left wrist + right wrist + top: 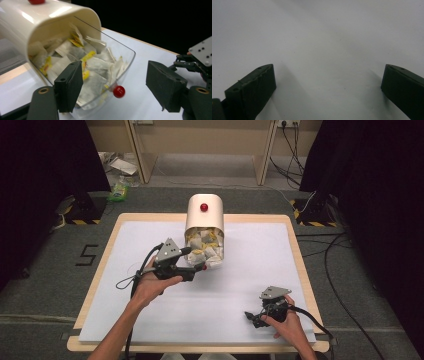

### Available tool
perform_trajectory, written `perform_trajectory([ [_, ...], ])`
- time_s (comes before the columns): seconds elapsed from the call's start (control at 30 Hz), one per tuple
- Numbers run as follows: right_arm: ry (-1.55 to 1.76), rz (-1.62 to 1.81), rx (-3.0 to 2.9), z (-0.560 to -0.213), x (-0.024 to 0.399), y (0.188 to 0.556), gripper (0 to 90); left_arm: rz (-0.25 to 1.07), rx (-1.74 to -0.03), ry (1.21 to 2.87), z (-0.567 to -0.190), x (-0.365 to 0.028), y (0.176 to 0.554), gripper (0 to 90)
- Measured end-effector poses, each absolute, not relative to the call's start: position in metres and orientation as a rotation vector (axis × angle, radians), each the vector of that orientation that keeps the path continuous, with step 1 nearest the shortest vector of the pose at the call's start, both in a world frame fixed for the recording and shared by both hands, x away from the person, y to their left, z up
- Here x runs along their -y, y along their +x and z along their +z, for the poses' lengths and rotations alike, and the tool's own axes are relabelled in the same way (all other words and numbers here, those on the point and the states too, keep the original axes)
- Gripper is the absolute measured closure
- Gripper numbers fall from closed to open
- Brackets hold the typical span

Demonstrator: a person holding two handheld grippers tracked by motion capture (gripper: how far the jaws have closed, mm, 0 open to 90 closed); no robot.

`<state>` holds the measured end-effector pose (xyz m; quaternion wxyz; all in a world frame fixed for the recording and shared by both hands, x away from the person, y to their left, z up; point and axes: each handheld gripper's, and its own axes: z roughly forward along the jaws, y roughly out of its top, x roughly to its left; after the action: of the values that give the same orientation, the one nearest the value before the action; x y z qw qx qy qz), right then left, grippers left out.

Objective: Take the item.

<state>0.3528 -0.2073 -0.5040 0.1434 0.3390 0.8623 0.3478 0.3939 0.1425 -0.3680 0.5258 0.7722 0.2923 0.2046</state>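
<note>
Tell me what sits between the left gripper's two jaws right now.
In the left gripper view, the left gripper has the red knob on the clear lid of the tea bag box between its open jaws, untouched.

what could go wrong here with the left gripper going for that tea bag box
The left gripper is open around the red knob on the clear flap of the cream tea bag box. The knob is small and round, so the fingers could slip off it or close on the flap edge instead. The tea bags are heaped against the flap, so opening it may spill some onto the white table. Nothing steadies the box, so a pull could drag it.
</note>
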Motion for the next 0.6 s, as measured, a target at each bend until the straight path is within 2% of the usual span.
perform_trajectory([
  [0.27, 0.978, 1.003, -2.487, -0.504, 0.207, 0.353, 0.2, 0.486, -0.728, 1.892, -0.366, -0.148, 0.42, 48.2],
  [0.6, 0.978, 1.003, -2.487, -0.504, 0.207, 0.353, 0.2, 0.472, -0.727, 1.969, -0.377, -0.143, 0.436, 59.2],
])
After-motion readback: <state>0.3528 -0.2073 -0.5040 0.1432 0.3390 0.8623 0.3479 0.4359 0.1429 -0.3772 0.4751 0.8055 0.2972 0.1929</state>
